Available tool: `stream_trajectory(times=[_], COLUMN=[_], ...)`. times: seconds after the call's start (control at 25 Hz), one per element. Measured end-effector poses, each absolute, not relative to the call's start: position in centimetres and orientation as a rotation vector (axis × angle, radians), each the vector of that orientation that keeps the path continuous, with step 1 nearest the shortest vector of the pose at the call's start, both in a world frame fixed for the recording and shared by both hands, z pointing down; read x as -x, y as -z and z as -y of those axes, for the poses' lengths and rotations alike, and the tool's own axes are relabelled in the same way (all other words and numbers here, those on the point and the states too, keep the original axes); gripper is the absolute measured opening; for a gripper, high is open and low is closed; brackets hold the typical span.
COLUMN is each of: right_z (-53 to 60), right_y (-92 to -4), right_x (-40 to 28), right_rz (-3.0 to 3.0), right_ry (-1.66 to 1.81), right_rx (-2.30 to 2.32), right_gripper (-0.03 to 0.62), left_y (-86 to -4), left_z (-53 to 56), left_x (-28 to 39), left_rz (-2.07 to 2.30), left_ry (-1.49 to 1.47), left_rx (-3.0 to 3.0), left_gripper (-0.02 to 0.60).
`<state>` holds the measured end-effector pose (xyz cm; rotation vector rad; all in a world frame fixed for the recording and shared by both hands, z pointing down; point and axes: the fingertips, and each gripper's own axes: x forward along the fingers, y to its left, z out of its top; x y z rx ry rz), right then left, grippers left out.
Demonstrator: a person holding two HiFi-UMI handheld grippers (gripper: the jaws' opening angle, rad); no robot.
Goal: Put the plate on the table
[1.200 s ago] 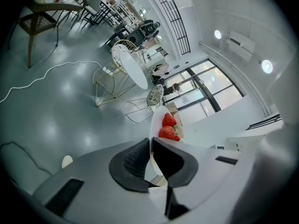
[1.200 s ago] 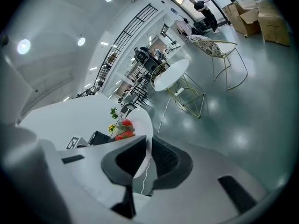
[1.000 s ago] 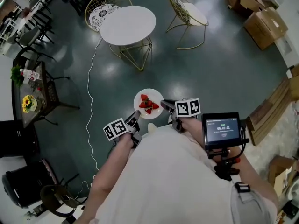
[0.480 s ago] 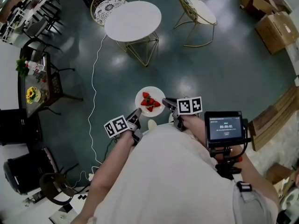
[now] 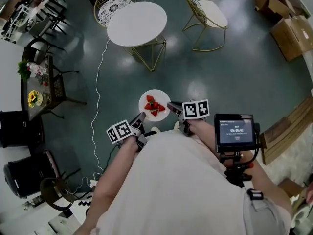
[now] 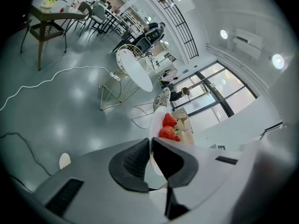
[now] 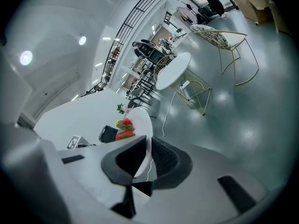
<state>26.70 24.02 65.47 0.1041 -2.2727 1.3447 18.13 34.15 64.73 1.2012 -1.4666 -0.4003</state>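
Left gripper (image 5: 140, 117) and right gripper (image 5: 172, 106) are each clamping opposite rims of the plate (image 5: 161, 96) so the strawberries (image 5: 154, 106) aren't sliding off. The round tabletop (image 5: 137, 23) is well ahead.

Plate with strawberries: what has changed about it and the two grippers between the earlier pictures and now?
Almost nothing. The plate only drifted slightly in the head view, as the whole scene shifted a little with the camera. Nothing was taken hold of or let go: the left gripper and the right gripper stay shut on opposite sides of its rim, the strawberries lie on it, and the round white table is still well ahead.
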Motion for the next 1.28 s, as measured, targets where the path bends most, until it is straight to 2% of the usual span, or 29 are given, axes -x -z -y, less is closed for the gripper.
stream_trajectory(times=[0.4, 0.88, 1.28], right_z=[-20.4, -17.1, -18.0], right_y=[-66.0, -66.0, -65.2], right_x=[-23.9, -13.6, -2.0], right_rz=[2.238, 2.233, 2.259], right_ry=[-1.347, -1.327, -1.280], right_rx=[-0.041, -0.114, -0.119], right_gripper=[0.020, 0.020, 0.020], left_y=[-64.9, -65.4, -65.0], left_z=[-30.9, -27.2, -28.5], left_x=[-15.9, -5.1, 6.3], left_rz=[1.502, 1.450, 1.454], left_ry=[0.427, 0.424, 0.466], left_rx=[-1.149, -1.186, -1.209], left_gripper=[0.017, 0.017, 0.017])
